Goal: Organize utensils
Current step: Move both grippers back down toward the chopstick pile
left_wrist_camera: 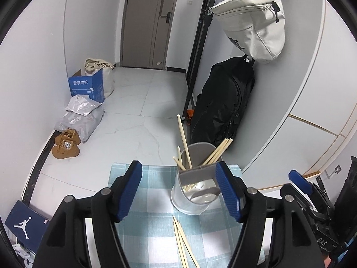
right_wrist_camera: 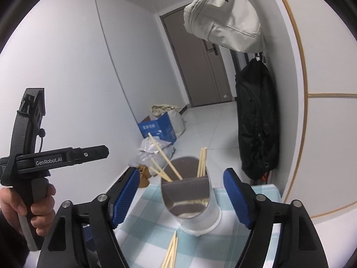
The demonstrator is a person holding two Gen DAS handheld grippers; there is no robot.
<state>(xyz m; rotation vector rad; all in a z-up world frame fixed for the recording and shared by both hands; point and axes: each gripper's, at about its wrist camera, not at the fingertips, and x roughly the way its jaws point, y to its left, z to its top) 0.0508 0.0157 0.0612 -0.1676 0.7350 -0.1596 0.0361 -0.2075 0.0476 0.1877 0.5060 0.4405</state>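
A metal utensil holder with an inner divider stands on a blue checked cloth. Several wooden chopsticks lean inside it. A few loose chopsticks lie on the cloth just in front of the holder. My left gripper is open, with the holder ahead near its right finger and nothing between the pads. My right gripper is also open and empty; the holder sits ahead between its fingers, apart from both. Loose chopsticks lie below it.
A black bag and a beige bag hang on the wall behind the holder. On the floor at left are a blue box, grey parcels and brown shoes. A hand grips the left gripper's handle.
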